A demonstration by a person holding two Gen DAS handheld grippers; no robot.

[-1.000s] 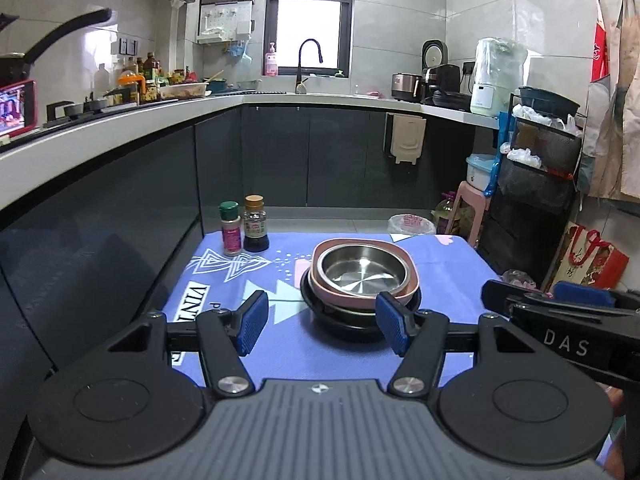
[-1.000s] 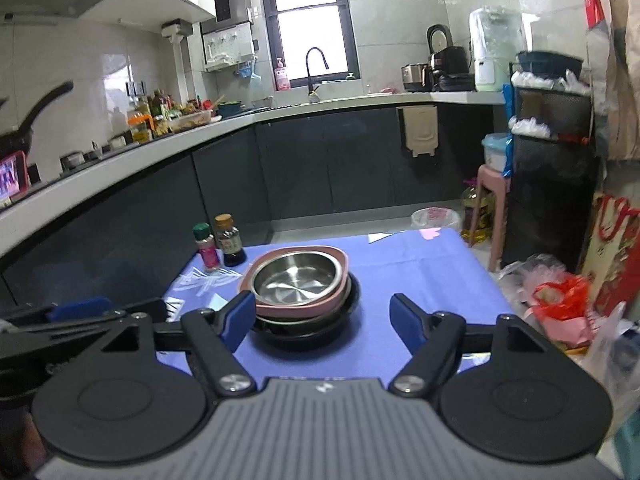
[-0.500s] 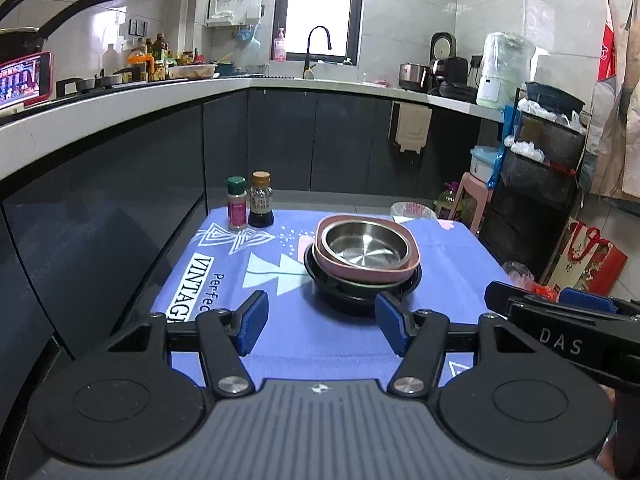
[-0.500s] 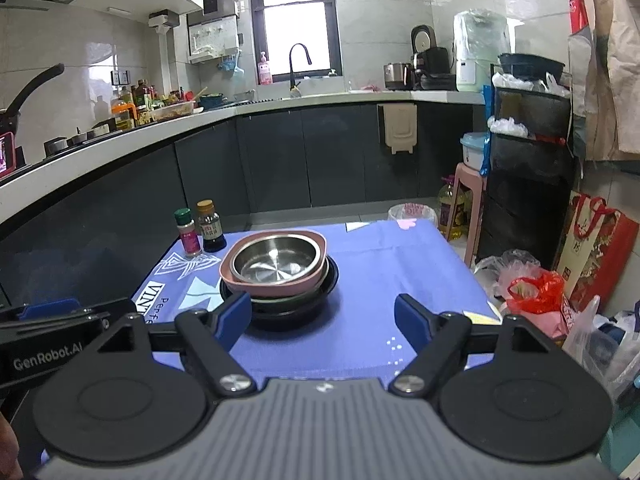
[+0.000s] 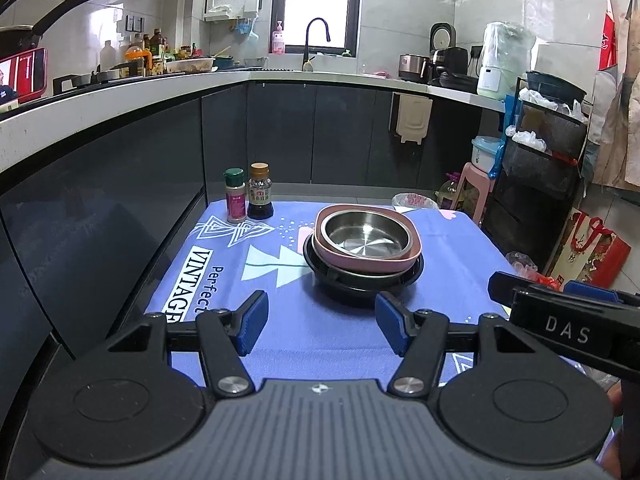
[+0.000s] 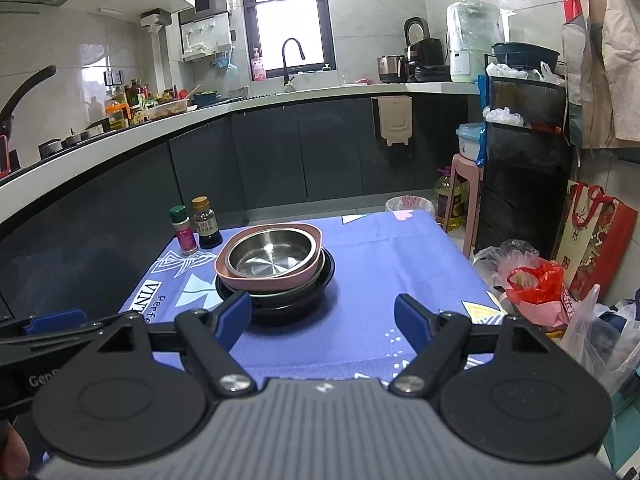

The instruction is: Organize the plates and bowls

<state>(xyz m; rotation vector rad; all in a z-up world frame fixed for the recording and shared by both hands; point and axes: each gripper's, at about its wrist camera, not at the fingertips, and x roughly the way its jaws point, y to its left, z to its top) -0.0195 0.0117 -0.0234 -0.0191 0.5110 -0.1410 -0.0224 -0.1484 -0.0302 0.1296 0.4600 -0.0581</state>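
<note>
A stack of dishes stands in the middle of the blue-clothed table (image 5: 328,328): a steel bowl (image 5: 366,234) inside a pink squarish plate (image 5: 400,266), on dark bowls and a black plate (image 5: 360,292). The same stack shows in the right wrist view, with the steel bowl (image 6: 269,256), the pink plate (image 6: 268,280) and the black plate (image 6: 292,312). My left gripper (image 5: 320,326) is open and empty, hovering near the table's front edge, short of the stack. My right gripper (image 6: 322,316) is open and empty, to the right of the stack.
Two small seasoning bottles (image 5: 248,194) stand at the table's far left corner. Dark kitchen cabinets (image 5: 120,184) run along the left and back. A black storage rack (image 6: 524,168), a pink stool (image 6: 464,184) and plastic bags (image 6: 532,280) crowd the floor to the right.
Both grippers have drawn back and risen from the stack, which now looks smaller and farther. Both stayed open. The stack has not moved.
</note>
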